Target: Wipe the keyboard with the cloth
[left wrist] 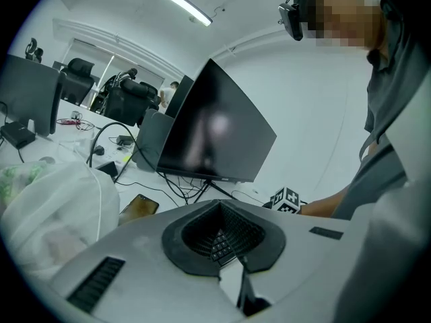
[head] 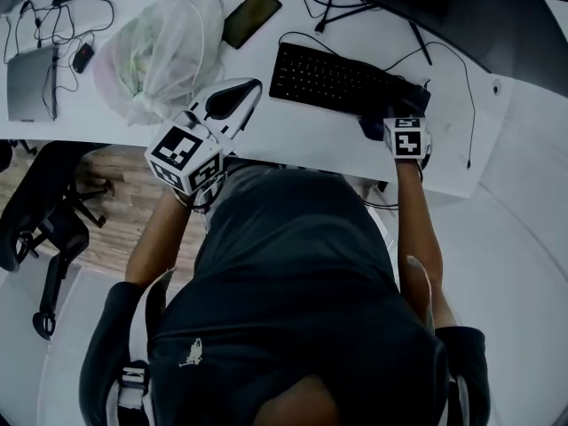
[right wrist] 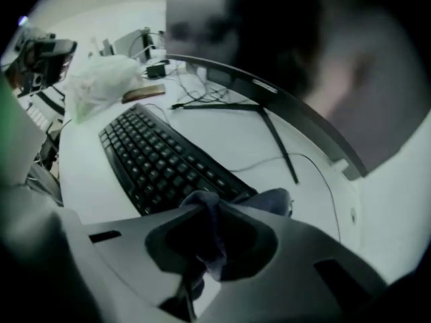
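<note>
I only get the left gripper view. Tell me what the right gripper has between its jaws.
Observer: The right gripper is shut on a crumpled dark blue-grey cloth.
Operator: Say where that cloth is on the keyboard.
Observer: It is at the right end of the flat black keyboard.
Operator: Place my left gripper for me.
Observer: The left gripper hangs over the white desk, between the white plastic bag and the keyboard's left end.
</note>
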A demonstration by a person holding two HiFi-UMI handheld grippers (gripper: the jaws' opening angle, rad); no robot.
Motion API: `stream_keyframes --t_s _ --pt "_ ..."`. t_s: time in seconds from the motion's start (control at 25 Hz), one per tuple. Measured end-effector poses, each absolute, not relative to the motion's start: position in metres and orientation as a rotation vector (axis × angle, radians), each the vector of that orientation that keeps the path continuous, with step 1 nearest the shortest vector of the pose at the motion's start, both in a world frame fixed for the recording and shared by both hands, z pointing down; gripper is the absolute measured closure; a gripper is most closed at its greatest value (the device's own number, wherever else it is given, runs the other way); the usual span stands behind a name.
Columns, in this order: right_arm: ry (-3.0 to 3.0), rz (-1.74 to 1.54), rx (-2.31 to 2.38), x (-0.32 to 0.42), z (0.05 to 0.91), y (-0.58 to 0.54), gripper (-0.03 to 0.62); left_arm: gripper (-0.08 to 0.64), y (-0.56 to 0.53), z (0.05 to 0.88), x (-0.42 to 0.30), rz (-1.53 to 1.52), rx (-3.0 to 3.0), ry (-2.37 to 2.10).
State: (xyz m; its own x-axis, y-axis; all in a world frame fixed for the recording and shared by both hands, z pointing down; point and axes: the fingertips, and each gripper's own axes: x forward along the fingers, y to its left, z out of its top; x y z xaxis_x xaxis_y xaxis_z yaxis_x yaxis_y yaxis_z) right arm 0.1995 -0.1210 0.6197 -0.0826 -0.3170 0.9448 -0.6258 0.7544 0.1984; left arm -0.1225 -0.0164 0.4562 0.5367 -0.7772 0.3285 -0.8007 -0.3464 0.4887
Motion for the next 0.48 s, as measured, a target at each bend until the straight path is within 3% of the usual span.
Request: stream_keyframes --t_s 0.32,0.48 --pt "-2.023 0.066 0.097 -0.058 0.627 -0.029 0.549 0.558 -0.022 0.455 -0.114 0.042 2.157 -1.282" --pt "-1.999 -0.018 -0.114 -0.098 0.632 -0.016 0.549 0.558 -0.021 0.460 -0.120 0.033 2.120 -1.310"
